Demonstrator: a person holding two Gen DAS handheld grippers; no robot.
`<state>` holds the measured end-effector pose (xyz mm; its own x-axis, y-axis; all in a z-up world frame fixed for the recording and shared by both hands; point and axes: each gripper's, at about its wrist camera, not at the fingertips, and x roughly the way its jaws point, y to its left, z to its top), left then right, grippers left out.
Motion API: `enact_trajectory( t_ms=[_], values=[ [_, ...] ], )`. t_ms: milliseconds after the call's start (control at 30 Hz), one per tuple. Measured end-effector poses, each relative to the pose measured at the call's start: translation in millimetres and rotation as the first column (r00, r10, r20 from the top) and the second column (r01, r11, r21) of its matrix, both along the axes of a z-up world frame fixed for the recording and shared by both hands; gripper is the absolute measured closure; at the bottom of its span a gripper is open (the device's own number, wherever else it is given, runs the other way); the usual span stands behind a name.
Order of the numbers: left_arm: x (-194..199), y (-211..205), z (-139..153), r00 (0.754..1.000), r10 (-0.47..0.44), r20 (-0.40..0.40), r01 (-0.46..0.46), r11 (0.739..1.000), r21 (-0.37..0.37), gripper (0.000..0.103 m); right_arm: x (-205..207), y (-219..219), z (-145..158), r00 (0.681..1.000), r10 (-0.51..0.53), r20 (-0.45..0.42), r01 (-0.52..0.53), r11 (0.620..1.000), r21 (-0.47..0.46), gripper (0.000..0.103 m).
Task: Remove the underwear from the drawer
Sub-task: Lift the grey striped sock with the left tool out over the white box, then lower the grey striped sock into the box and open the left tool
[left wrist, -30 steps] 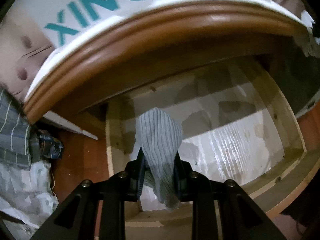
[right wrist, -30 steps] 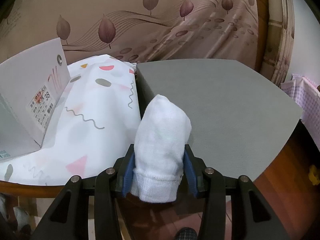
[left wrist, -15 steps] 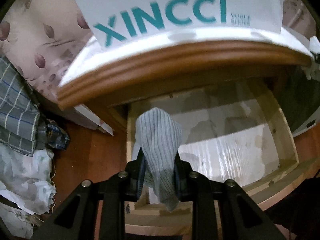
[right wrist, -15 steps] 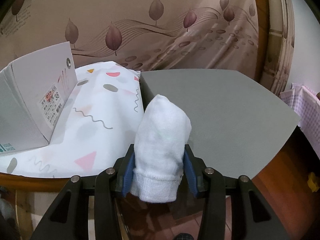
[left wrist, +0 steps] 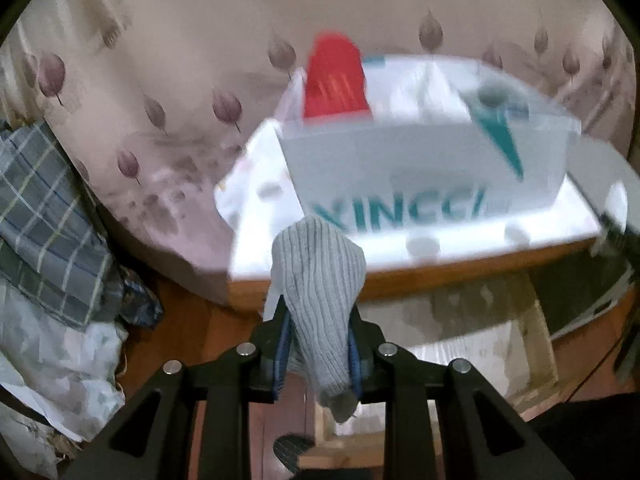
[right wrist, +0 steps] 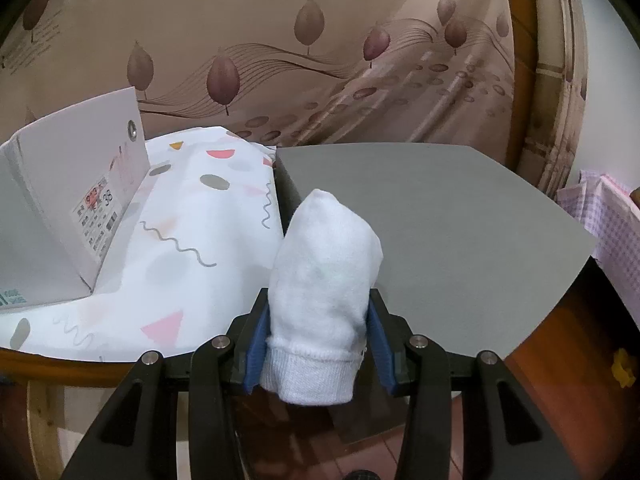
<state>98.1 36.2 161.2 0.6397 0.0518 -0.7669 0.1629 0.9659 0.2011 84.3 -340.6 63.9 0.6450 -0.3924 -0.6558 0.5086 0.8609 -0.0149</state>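
Note:
My left gripper (left wrist: 318, 344) is shut on a grey ribbed sock (left wrist: 318, 280) and holds it in the air in front of the table edge. The open wooden drawer (left wrist: 536, 332) lies below and to the right of it. My right gripper (right wrist: 320, 344) is shut on a white sock (right wrist: 324, 276) and holds it just in front of the tabletop, by the seam between the patterned cloth (right wrist: 188, 236) and the grey mat (right wrist: 432, 220).
A white XINCCI box (left wrist: 400, 164) with a red item (left wrist: 336, 80) inside stands on the table; its end also shows in the right wrist view (right wrist: 64, 208). Plaid and floral fabric (left wrist: 48, 216) is piled at the left. A leaf-patterned curtain (right wrist: 320, 52) hangs behind.
My left gripper has risen with the grey sock from over the drawer to above table height; the box top now shows. My right gripper has moved slightly closer to the table.

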Motion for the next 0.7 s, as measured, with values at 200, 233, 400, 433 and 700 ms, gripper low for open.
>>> enact_trajectory(
  t_ms=[200,233,400,433,700],
  values=[
    [28.3,-0.9,73.6,0.998,-0.058,0.040,0.062,0.993,-0.096,0.079,0.8,-4.4,0.5,1.000,-0.006,-0.002,0.006,1.000,0.006,0.061],
    [34.7,-4.2,82.4,0.996,-0.071,0.048,0.076,0.992,-0.102,0.079,0.9,-5.1,0.7,1.000,-0.007,-0.001,0.007,1.000,0.007,0.061],
    [74.4,-36.1,117.0,0.985,-0.164,0.054,0.170,0.974,-0.149,0.079,0.0,-12.9,1.5,0.999,-0.035,0.007,0.035,0.999,0.033,0.061],
    [81.9,-42.4,119.5,0.983,-0.174,0.051,0.180,0.971,-0.155,0.079,-0.5,-14.2,1.3,0.999,-0.039,0.009,0.039,0.998,0.040,0.061],
    [145.6,-86.7,100.5,0.983,-0.184,-0.022,0.180,0.976,-0.121,0.079,-1.0,-25.1,0.7,0.997,-0.071,0.010,0.070,0.996,0.060,0.061]
  ],
)
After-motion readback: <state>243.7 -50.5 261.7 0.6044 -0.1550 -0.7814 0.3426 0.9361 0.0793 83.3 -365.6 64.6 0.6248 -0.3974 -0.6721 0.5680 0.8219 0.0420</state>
